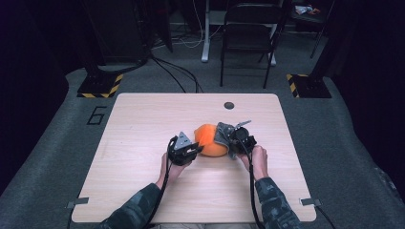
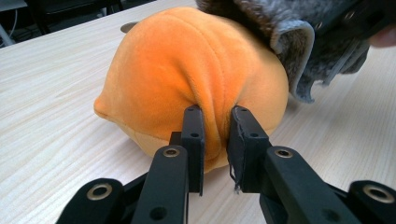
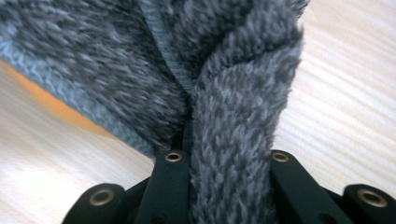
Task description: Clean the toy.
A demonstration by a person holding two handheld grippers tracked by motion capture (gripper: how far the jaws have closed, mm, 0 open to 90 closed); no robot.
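Jaws pinching orange velvety plush (image 2: 187,70), clamping grey shaggy fleece (image 3: 233,116).

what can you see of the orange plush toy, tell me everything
The orange plush toy is a rounded, soft velour-like lump with a paler underside and a small nub at one end. It lies on the wooden table, near the middle. The left gripper pinches a fold of its fabric between its jaws. A grey fuzzy cloth drapes over its far side, clamped by the right gripper.
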